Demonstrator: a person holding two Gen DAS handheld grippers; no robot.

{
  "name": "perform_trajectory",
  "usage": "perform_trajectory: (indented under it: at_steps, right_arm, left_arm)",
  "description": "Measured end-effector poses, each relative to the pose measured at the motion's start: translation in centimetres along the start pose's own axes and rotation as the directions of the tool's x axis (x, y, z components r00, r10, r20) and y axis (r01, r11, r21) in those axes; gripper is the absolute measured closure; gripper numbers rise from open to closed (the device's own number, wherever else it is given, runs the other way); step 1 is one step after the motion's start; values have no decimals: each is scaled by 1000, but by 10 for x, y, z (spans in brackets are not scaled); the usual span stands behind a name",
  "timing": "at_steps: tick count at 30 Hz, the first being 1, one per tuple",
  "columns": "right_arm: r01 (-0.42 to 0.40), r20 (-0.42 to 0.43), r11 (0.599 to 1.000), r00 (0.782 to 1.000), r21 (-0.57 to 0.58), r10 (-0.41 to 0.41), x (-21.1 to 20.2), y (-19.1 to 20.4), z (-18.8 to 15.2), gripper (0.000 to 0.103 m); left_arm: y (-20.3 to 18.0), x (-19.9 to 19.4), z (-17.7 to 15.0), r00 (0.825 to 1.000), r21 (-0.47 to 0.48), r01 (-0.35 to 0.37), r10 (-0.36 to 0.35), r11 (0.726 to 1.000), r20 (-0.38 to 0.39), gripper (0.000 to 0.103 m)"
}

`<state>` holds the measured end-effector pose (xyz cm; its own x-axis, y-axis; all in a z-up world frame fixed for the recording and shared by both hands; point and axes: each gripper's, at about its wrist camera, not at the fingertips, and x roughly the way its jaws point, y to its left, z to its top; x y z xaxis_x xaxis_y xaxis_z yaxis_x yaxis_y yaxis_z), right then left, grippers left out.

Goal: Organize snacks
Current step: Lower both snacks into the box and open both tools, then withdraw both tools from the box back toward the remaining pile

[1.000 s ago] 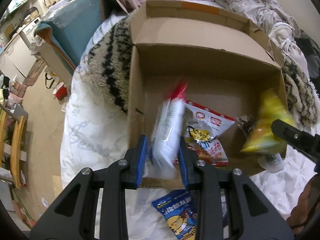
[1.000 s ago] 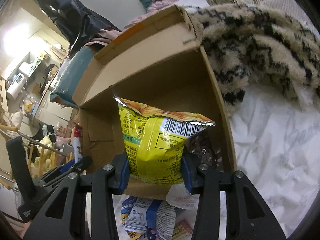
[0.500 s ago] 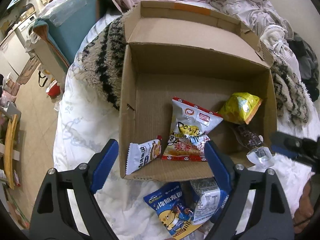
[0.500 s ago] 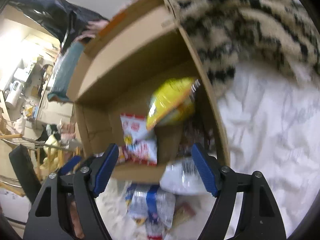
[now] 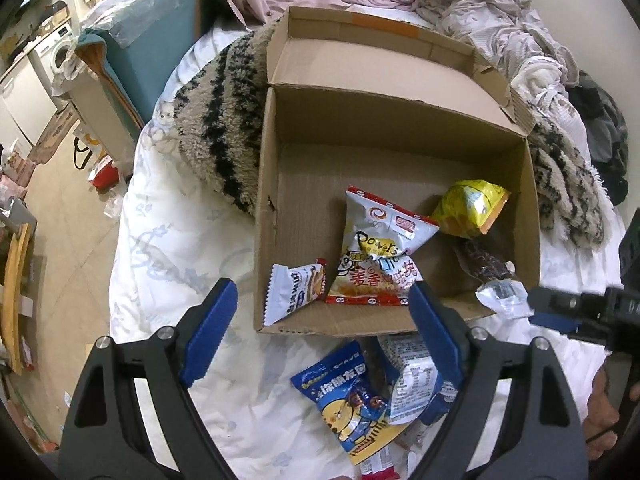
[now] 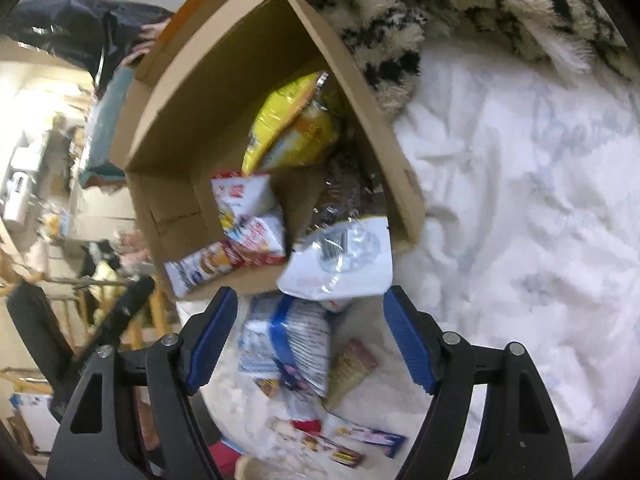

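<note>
An open cardboard box (image 5: 404, 128) (image 6: 208, 92) lies on the white bedding. Inside it are a small white snack packet (image 5: 294, 292) (image 6: 200, 266), a red-and-white chip bag (image 5: 376, 256) (image 6: 250, 220), a yellow bag (image 5: 470, 208) (image 6: 292, 128) and a dark clear-wrapped snack (image 5: 486, 266) (image 6: 344, 184) whose white end (image 6: 340, 260) hangs over the near wall. My left gripper (image 5: 322, 330) is open and empty above the box's near wall. My right gripper (image 6: 310, 340) is open and empty over loose packets. A blue cartoon packet (image 5: 348, 400) and a blue-and-white packet (image 5: 412, 376) (image 6: 292, 340) lie in front of the box.
A fuzzy striped blanket (image 5: 220, 120) (image 6: 440, 4) flanks the box. Crumpled bedclothes (image 5: 480, 8) pile behind it. More small snack bars (image 6: 352, 440) lie on the white duvet (image 6: 520, 200). The bed's left edge drops to a cluttered floor (image 5: 60, 208). The right gripper's body (image 5: 592, 308) shows at right.
Both grippers opened and let go: the white packet and the yellow bag now lie in the box. The right gripper tilted down toward the loose packets in front of the box.
</note>
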<state>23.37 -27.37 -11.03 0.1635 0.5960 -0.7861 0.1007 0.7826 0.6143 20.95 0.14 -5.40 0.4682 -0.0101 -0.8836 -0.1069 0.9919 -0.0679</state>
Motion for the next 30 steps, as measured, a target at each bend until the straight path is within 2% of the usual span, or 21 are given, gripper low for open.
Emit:
perform_trajectory:
  at_steps: [2,6,9,10,13,15,18,23,30]
  right_arm:
    - [-29,12,1000,1000,2,29,1,4,4,24]
    - [-24,42,999,999,-41,26,6,15,11,24]
    - [-61,3,997,998,-45,61,24,17,21,27]
    - [-76,-6,996,997,-48,76,29,19,22,31]
    - [-119,-6,980,993,-157,120,32,43,18,32]
    - [-161,-26,969,987,-190,159,33,55,15,32]
    - [-140,-12,963,990,-229,141,30,60,11,31]
    - [-105,10,978,994,-179,108,21,43,5,31]
    - [-33,78,979,996,-200,49,-8,42,-19,31]
  left_arm:
    - [2,-2,-1,1000,-2,-2,2,1000,3,18]
    - [5,-3,-3,1000,0,-16,16,1000,0,18]
    - [5,-1,-3,1000,-1,-23,23,1000,-7,18]
    - [5,-1,-3,1000,-2,-25,25,1000,-7,18]
    - [5,-1,-4,1000,-8,-24,24,1000,-9,18]
    - [4,-1,-6,1000,-10,-26,26,1000,-12,18]
    - [2,-1,-9,1000,-10,-26,25,1000,-17,18]
    - [1,-8,-18,1000,-8,-18,18,1000,-14,18]
    - [12,-20,-40,1000,-22,-13,12,1000,-21,18]
